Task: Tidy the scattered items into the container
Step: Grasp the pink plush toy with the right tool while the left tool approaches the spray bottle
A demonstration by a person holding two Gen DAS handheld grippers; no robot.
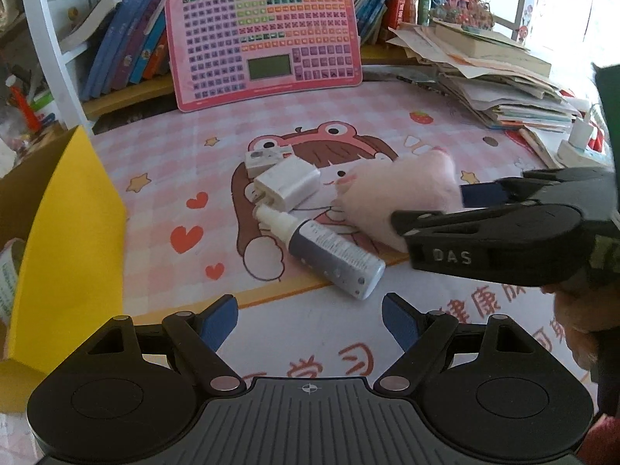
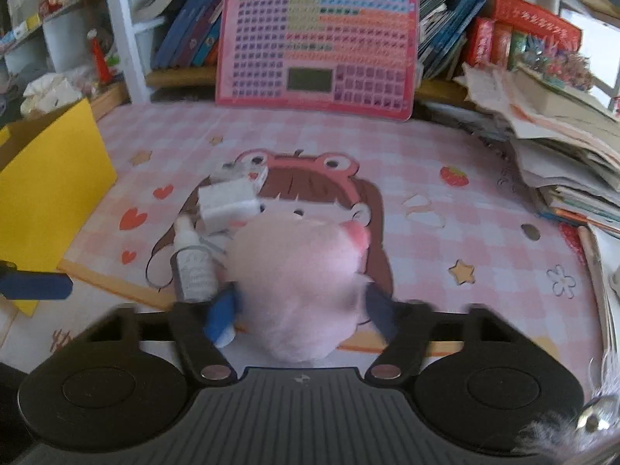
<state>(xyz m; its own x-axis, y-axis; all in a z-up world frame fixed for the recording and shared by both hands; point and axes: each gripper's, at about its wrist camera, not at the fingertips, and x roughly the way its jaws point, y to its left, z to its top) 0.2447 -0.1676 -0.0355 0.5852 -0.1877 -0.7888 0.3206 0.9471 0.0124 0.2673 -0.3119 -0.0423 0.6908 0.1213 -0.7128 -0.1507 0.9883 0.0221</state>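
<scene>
Right tool (image 2: 300,310) clamped on pink plush (image 2: 298,283), left tool (image 1: 310,319) wide and empty; risks nudging spray bottle (image 2: 192,267) off tabletop (image 2: 484,240) or plush slipping before yellow container (image 2: 46,178)

One fluffy pink plush toy (image 1: 403,190), one grey-blue spray bottle (image 1: 329,252), two white plastic chargers (image 1: 288,184) (image 1: 265,157), one yellow cardboard box (image 1: 69,240).

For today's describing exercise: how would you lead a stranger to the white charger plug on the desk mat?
Find the cartoon frog-hat girl printed on the pink checked mat. On her face lies a small cluster; the white charger plug sits between a smaller white block and a spray bottle. It alone is a plain cube with metal prongs.
</scene>
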